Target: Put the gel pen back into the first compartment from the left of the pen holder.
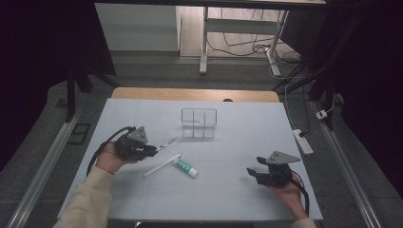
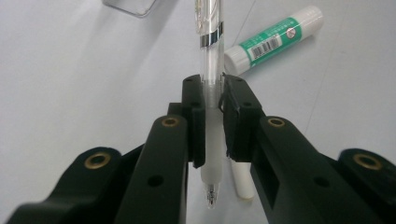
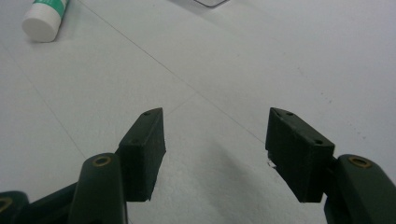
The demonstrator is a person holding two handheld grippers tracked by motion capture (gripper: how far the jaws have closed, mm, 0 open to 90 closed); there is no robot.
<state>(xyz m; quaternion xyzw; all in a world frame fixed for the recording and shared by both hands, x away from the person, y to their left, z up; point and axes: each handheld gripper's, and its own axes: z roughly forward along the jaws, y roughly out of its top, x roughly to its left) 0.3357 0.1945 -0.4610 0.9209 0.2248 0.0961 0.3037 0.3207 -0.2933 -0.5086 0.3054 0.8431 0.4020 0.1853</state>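
The table [image 1: 142,190], covered with a pale sheet, carries all items. Toward its far middle stands a clear plastic organiser box [image 1: 198,122], divided into compartments; which compartments hold anything cannot be made out. The left gripper [image 1: 154,149], held in the person's left hand [image 1: 110,159] at the left of the table, is clenched on a clear pen [image 1: 166,142]. The pen sticks out from the jaws toward the organiser box, raised off the table, its far end short of the box's near left corner. In the left gripper view the pen [image 2: 211,70] shows a transparent barrel with a metal band, a frosted white grip section squeezed between the two black pads, and a fine metal tip pointing back toward the camera. The right gripper [image 1: 252,171], in the person's right hand [image 1: 290,194] at the right of the table, has its jaws spread wide, nothing between them; the right gripper view shows bare table sheet under the gap. Between the two grippers, near the table's middle, lies a glue stick [image 1: 186,167] with a green and white label and white cap, flat on its side. Just beside it, almost touching at one end, lies a thin white stick [image 1: 162,165], also flat, angled toward the near left. Both lie below the held pen's line, well apart from the organiser box.
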